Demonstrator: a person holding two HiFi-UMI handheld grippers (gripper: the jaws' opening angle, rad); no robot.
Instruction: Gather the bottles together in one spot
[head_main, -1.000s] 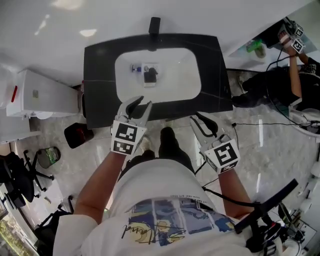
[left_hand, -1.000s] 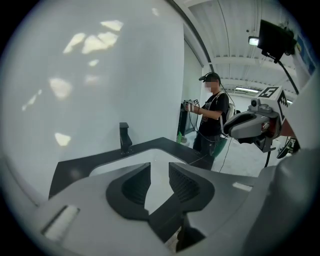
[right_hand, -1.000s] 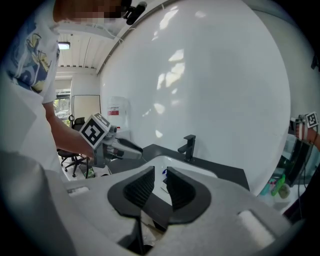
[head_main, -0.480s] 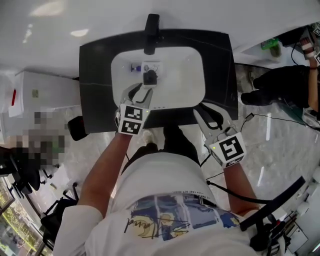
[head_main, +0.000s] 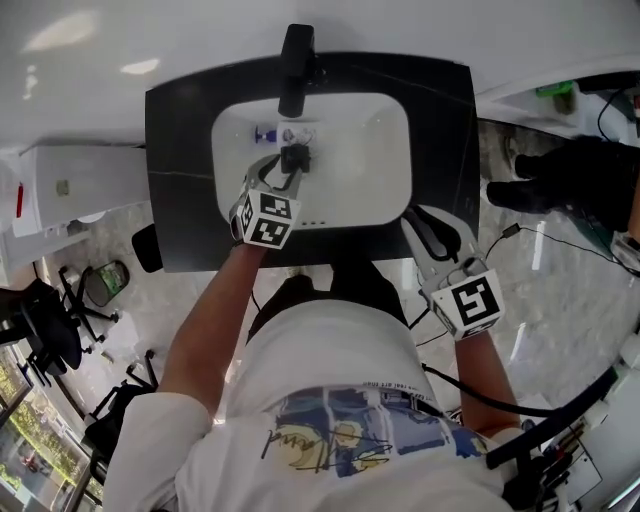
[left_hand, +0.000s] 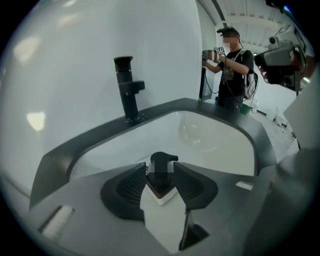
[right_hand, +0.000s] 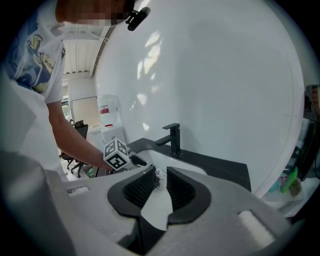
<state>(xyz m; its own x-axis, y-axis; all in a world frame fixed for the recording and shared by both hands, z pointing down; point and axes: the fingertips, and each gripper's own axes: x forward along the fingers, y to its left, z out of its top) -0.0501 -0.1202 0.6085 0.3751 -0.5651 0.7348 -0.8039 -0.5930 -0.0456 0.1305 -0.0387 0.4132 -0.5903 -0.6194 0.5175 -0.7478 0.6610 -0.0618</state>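
Observation:
A white bottle with a black pump top (head_main: 295, 156) stands in the white basin (head_main: 370, 150), just below the faucet. Left of it lies a small clear bottle with a blue cap (head_main: 266, 133). My left gripper (head_main: 283, 172) reaches into the basin. Its jaws are opening, and the pump bottle (left_hand: 161, 167) sits between the fingertips, whose pads stand close beside it without pressing. My right gripper (head_main: 432, 222) hovers at the counter's front edge, right of the basin. It is narrowly open with nothing between its pads (right_hand: 161, 186); the small bottle (right_hand: 159, 176) shows far off through the gap.
A black faucet (head_main: 295, 55) rises at the basin's back edge. The black counter (head_main: 180, 180) surrounds the basin. A white unit (head_main: 70, 185) stands to the left. A green bottle (head_main: 555, 92) sits on a shelf at upper right, and another person (left_hand: 232, 70) works there.
My left gripper has moved forward from the counter's front edge into the basin and reached the pump bottle, jaws spreading. The right gripper stays by the front edge.

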